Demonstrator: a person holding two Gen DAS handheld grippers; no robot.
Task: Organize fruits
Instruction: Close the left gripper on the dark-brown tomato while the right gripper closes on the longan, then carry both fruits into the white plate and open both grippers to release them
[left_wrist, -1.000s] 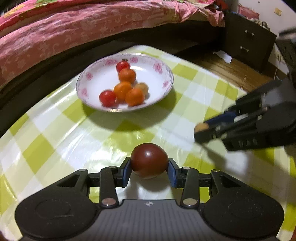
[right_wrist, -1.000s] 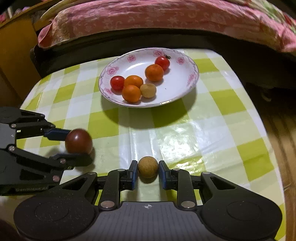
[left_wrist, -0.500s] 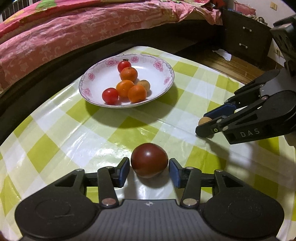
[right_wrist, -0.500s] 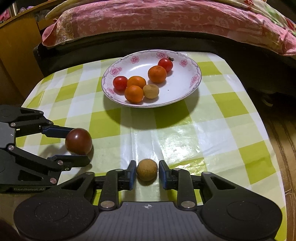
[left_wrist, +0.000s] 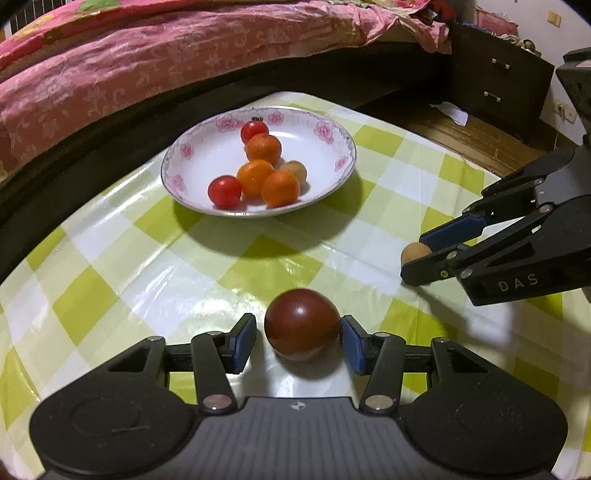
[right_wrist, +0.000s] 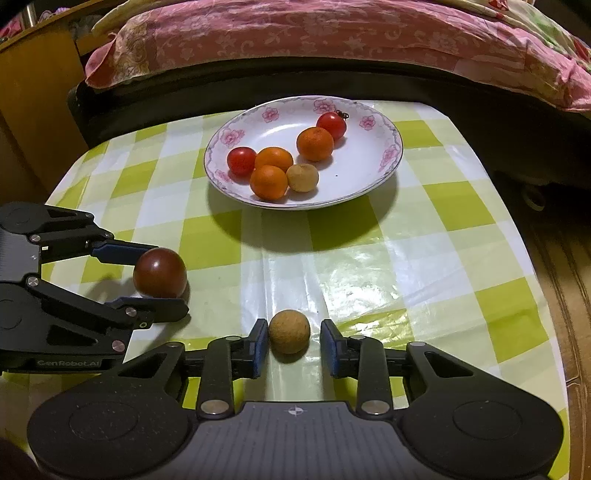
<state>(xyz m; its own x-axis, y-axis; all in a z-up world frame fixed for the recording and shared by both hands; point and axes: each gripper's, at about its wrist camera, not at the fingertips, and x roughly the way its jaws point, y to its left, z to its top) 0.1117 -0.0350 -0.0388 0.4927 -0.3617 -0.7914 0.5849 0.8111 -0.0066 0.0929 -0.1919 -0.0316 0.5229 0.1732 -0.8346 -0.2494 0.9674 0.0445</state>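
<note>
A dark red tomato (left_wrist: 302, 323) rests on the checked tablecloth between the fingers of my left gripper (left_wrist: 297, 330), which is open; a gap shows at the left pad. A small brown round fruit (right_wrist: 289, 331) lies on the cloth between the pads of my right gripper (right_wrist: 293, 334), also open, with gaps on both sides. The right gripper (left_wrist: 415, 256) shows at the right of the left wrist view, and the left gripper (right_wrist: 162, 280) at the left of the right wrist view. Beyond both stands a white flowered plate (left_wrist: 207, 147) with oranges (left_wrist: 280, 188), cherry tomatoes (left_wrist: 224, 191) and one brown fruit (left_wrist: 295, 170).
The green-and-white tablecloth (right_wrist: 424, 240) covers a small table whose right edge (right_wrist: 543, 295) drops to a wooden floor. A bed with a pink cover (left_wrist: 147, 66) runs along the far side. A dark drawer unit (left_wrist: 498, 85) stands at the far right.
Both grippers were shut on their fruits a second ago; both have opened. The tomato and the brown fruit now rest on the cloth between the parted fingers.
</note>
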